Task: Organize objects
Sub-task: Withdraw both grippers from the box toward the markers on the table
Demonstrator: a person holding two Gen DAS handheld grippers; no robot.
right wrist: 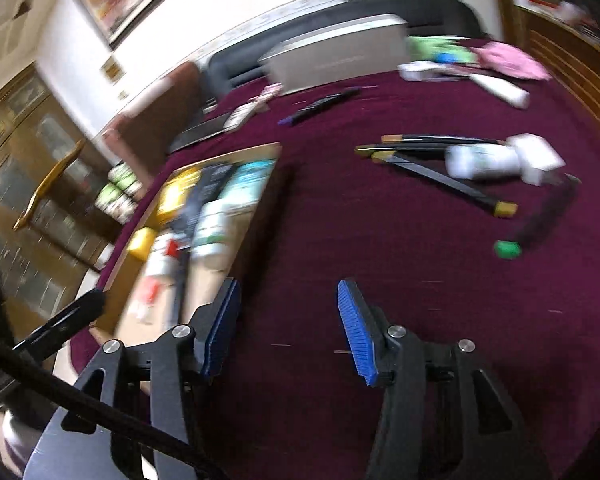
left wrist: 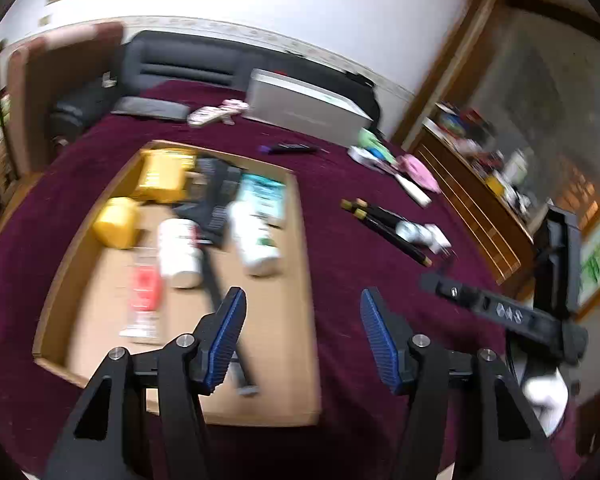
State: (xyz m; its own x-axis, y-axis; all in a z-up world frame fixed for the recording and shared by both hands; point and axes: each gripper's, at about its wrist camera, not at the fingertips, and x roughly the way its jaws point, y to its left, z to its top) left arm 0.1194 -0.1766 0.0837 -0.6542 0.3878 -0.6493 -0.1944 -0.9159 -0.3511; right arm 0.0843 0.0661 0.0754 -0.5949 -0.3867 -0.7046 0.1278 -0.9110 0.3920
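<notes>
A shallow cardboard tray (left wrist: 300, 280) lies on a maroon cloth (left wrist: 360, 248). It holds two white bottles (left wrist: 180, 252), yellow containers (left wrist: 116, 222), a teal box (left wrist: 262, 192), a red-and-white tube (left wrist: 144, 300) and a dark stick. My left gripper (left wrist: 302, 308) is open and empty above the tray's right edge. My right gripper (right wrist: 288, 300) is open and empty over bare cloth just right of the tray (right wrist: 260, 216). Loose black sticks (right wrist: 440, 168), a white bottle (right wrist: 484, 162) and a green-capped marker (right wrist: 540, 220) lie on the cloth to the right.
A white box (left wrist: 308, 108), pink and green items (left wrist: 396, 160) and a dark pen (left wrist: 292, 148) lie at the back of the cloth. A dark sofa back (left wrist: 188, 64) stands behind. A wooden cabinet (left wrist: 472, 200) stands to the right. The other gripper's body (left wrist: 512, 312) shows at right.
</notes>
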